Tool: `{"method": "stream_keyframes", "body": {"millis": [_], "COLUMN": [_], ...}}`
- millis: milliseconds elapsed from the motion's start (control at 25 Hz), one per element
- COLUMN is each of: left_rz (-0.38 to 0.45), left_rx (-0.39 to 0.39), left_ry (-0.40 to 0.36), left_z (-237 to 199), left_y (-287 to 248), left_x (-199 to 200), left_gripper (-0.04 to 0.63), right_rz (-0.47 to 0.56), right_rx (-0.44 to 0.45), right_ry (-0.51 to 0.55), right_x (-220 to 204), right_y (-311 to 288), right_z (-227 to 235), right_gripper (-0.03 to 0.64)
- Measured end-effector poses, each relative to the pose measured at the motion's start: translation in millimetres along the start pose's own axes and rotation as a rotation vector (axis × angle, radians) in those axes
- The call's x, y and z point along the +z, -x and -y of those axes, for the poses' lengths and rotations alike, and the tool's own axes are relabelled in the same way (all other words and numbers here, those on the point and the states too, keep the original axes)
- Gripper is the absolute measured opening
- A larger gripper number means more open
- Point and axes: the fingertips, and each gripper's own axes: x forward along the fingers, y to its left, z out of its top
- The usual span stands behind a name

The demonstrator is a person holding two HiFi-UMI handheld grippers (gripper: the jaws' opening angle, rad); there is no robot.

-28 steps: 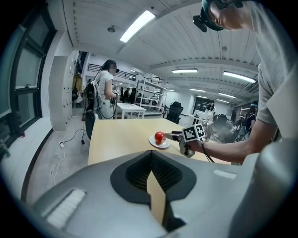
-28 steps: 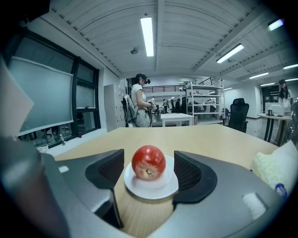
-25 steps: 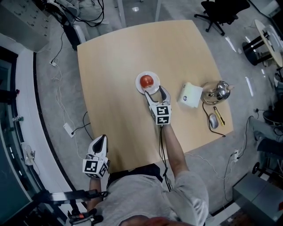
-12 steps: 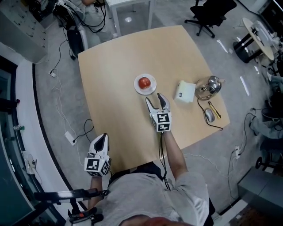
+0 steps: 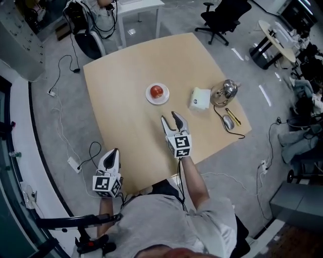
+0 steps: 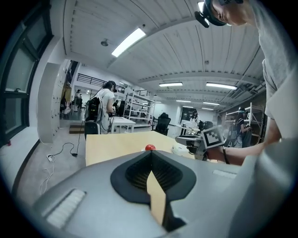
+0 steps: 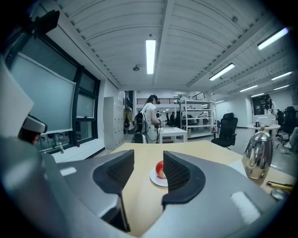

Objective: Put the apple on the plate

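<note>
A red apple [image 5: 157, 91] sits on a small white plate [image 5: 150, 97] near the middle of the wooden table [image 5: 126, 65]. My right gripper [image 5: 169, 117] hovers over the table a short way in front of the plate, pointing at it. Its jaws are closing with nothing between them. In the right gripper view the apple [image 7: 159, 169] and plate [image 7: 156, 180] lie well beyond the fingertips [image 7: 125, 160]. My left gripper [image 5: 114, 151] hangs off the table's near left corner, shut and empty. The left gripper view shows the apple [image 6: 149, 148] far off.
Right of the plate are a white box [image 5: 200, 98], a metal kettle [image 5: 223, 90], a mouse [image 5: 228, 122] and a yellow pen [image 5: 232, 116]. An office chair [image 5: 222, 12] stands beyond the table. Cables lie on the floor at left. A person [image 7: 150, 116] stands far back.
My right gripper has drawn back from the plate toward me and its jaws have narrowed. The apple stays on the plate. My left gripper has risen slightly.
</note>
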Motion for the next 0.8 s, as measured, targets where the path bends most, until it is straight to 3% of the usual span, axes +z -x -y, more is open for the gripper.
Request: {"method": "stream_keyframes", "body": {"millis": [800], "left_rz": [0.094], "left_rx": [-0.156], "left_ry": [-0.04], "left_z": [20.2], "left_y": [43.4], "left_x": [7.4], "left_gripper": [0.02], "right_rz": [0.103], "right_rx": [-0.112], "right_ry": [-0.041], "right_x": [36.4], "right_y": [133.8], "right_z": [-60.7], "right_gripper": [0.063]}}
